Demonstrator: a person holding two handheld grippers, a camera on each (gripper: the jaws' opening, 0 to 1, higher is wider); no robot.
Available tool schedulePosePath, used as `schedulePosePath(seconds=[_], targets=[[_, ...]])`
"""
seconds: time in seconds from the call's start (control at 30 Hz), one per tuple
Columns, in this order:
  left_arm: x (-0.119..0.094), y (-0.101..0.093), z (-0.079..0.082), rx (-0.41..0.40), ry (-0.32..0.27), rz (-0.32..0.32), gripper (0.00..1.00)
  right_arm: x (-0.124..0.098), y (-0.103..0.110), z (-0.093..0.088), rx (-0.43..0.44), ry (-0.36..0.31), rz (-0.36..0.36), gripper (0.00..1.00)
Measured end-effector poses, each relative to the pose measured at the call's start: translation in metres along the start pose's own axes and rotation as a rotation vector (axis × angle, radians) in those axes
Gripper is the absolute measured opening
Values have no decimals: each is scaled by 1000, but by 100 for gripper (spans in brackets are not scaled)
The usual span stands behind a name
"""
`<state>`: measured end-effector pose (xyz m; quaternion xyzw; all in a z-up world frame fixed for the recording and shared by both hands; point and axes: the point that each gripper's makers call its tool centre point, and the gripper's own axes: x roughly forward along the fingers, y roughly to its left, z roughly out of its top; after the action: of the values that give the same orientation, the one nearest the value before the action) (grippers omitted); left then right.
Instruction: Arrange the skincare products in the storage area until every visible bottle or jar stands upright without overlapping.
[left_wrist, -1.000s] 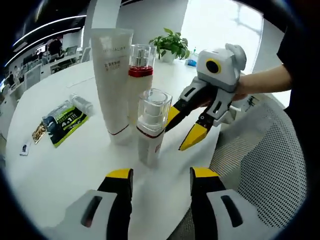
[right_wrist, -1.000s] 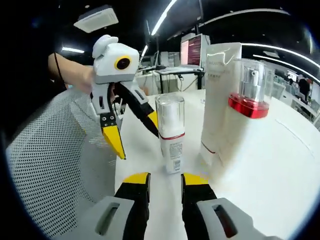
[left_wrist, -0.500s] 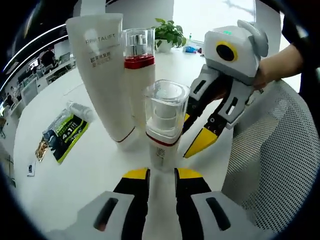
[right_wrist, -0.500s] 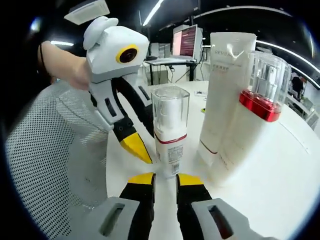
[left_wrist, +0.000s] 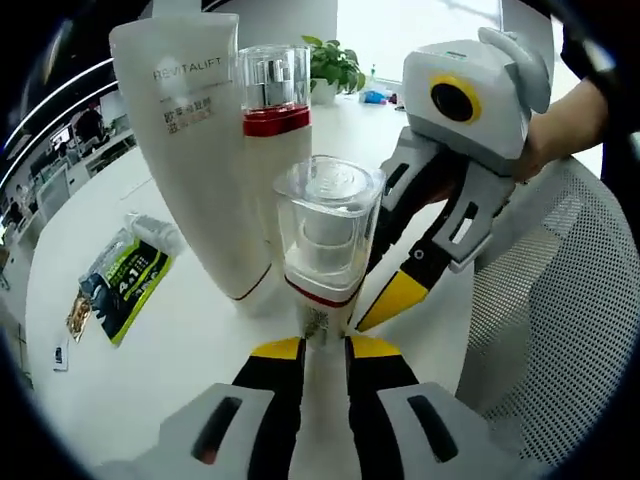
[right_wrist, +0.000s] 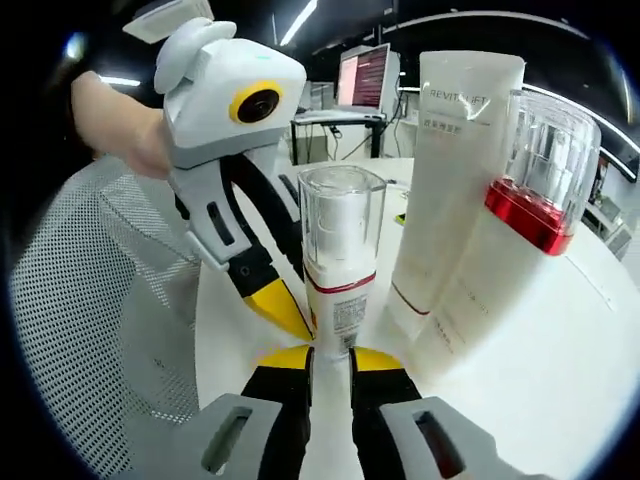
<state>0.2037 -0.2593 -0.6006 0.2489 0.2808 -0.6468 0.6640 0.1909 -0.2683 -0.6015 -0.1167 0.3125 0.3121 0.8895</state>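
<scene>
Both hand-held grippers, left (left_wrist: 323, 346) and right (right_wrist: 330, 354), apparently pinch the upright pump bottle (left_wrist: 325, 250) base.

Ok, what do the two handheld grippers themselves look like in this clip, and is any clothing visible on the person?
Both match: the right gripper and left gripper have a white rounded housing with a yellow-ringed round port, black jaw arms with slotted white plates, and yellow tips. Each view's own jaws are black with yellow ends on grey bases. A dark sleeve shows at the edge of the left gripper view.
</scene>
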Motion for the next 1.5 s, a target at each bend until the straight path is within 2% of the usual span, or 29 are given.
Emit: schedulePosePath(seconds=[0.33, 0.5, 0.67, 0.87, 1.0, 1.17, 1.33, 1.43, 1.5], targets=[[9, 12, 9, 16, -9, 6, 12, 3, -20, 2, 7, 3, -38, 7], [10, 13, 10, 14, -9, 9, 12, 3, -20, 2, 5, 7, -36, 8], [8, 15, 6, -14, -4, 16, 21, 2, -13, -3, 11, 24, -18, 15], [-1, 16, 2, -45, -6, 29, 24, -11, -7, -7, 45, 25, -10, 22], [-8, 20, -1, -121, -28, 48, 36, -23, -7, -9, 62, 23, -24, 28], [-19, 17, -6, -152, -33, 51, 39, -38, -11, -12, 100, 23, -61, 34], [-35, 15, -6, -194, -60, 64, 49, -51, -14, -13, 145, 17, -104, 44], [-45, 17, -11, -200, -57, 80, 65, -60, -12, -12, 138, 23, -114, 51], [-52, 18, -15, -211, -66, 90, 70, -66, -11, -11, 137, 20, -125, 54]])
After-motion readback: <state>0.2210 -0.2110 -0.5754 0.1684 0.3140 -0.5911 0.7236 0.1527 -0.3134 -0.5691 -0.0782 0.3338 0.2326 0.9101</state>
